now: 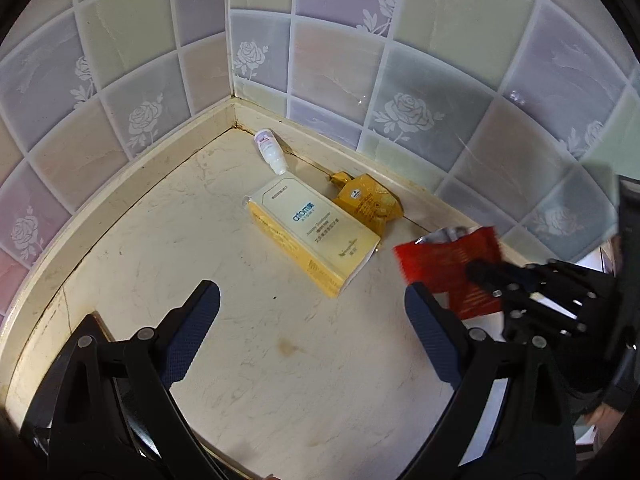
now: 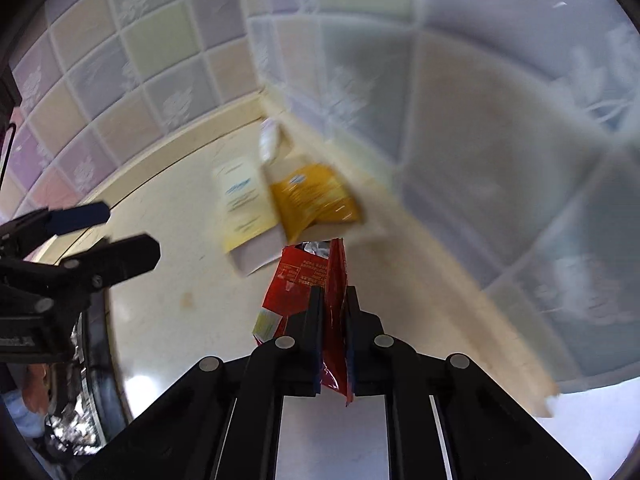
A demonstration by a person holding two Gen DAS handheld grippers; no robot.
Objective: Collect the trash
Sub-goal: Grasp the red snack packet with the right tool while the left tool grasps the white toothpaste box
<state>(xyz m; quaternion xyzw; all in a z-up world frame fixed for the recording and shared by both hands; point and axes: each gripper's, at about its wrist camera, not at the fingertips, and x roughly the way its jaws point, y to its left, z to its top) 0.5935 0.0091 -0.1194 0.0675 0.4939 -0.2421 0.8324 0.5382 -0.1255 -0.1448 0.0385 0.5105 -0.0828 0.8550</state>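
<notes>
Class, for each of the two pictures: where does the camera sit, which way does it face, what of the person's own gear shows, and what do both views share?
Left wrist: on the left tongs, open, facing down into the tiled counter corner; the right tongs enter at the right.
Right wrist: on the right tongs, shut on the red wrapper; the left tongs show at the left.
Shared: red wrapper, yellow box, gold pouch, small white bottle.

The red wrapper [image 2: 320,276] is crinkled glossy foil, silver inside. The yellow pouch [image 1: 366,200] shines too — creased film. The box [image 1: 316,236] looks like smooth printed card. The countertop [image 1: 280,360] is pale polished stone, stained; the far wall tiles [image 1: 440,60] are glossy.
</notes>
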